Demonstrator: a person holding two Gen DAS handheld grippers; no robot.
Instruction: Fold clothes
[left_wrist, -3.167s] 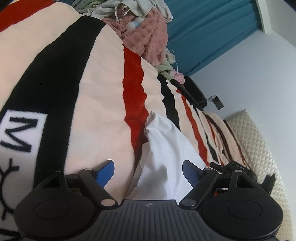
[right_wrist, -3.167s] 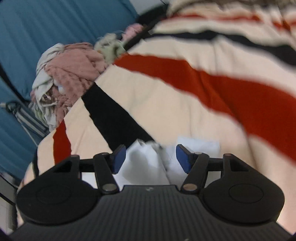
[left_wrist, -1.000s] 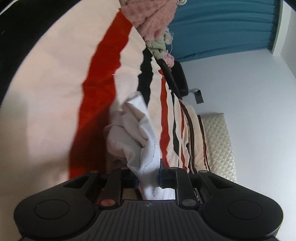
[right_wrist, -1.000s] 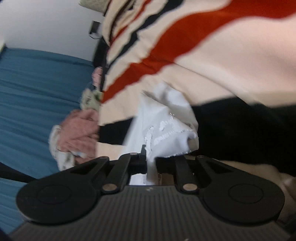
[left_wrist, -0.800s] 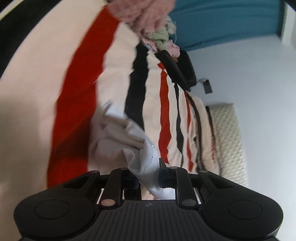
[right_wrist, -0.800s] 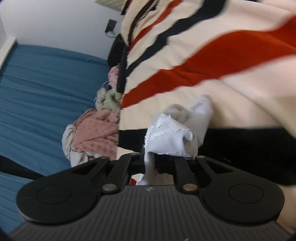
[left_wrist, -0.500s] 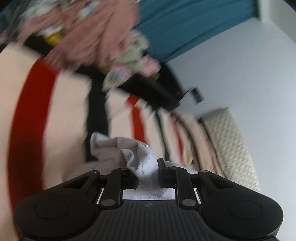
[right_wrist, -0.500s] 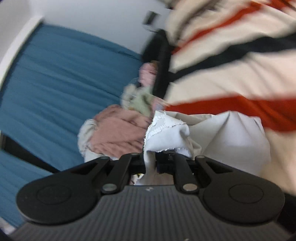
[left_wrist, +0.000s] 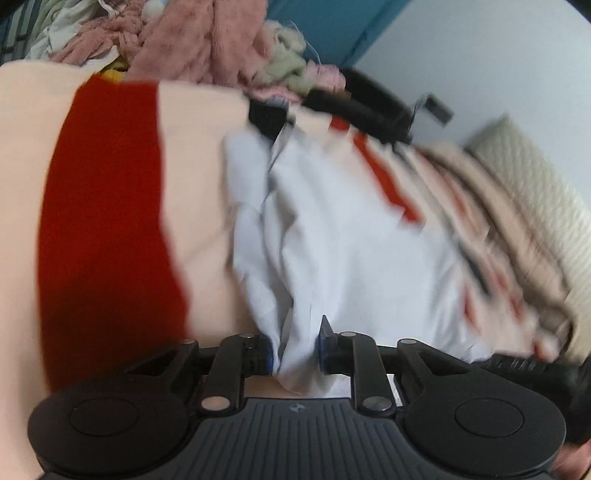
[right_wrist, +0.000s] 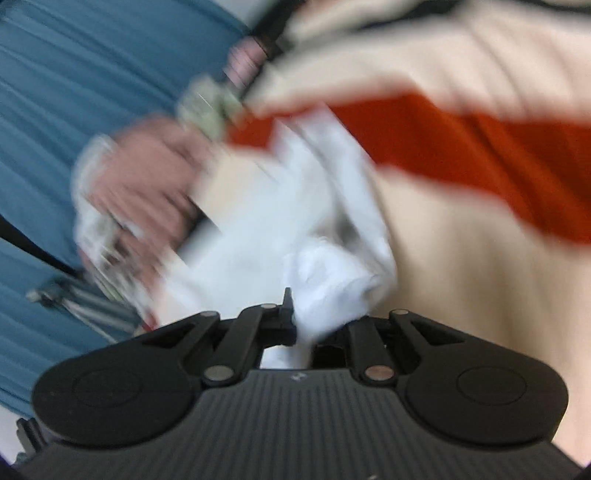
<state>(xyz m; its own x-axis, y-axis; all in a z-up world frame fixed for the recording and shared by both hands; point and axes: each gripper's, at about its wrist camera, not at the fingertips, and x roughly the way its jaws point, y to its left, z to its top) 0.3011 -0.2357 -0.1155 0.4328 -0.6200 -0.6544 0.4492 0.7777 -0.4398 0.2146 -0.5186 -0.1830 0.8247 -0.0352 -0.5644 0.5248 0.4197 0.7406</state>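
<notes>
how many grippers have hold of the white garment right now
2. The left gripper is shut on the white garment at its near edge; the right gripper pinches a bunched corner of it.

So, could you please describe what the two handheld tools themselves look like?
Both match: the left tool and right tool have matte black bodies with ribbed centres, two round discs, silver pivot pins and a small centre logo. Blue pads show on the left's fingers; the right's aren't discernible.

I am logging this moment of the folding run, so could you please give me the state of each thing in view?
left gripper: shut on the white garment.
right gripper: shut on the white garment.
white garment: crumpled, unfolded, stretched out over the striped blanket.
striped blanket: spread out under the garment.
pile of clothes: heaped, unfolded, beyond the blanket.
</notes>
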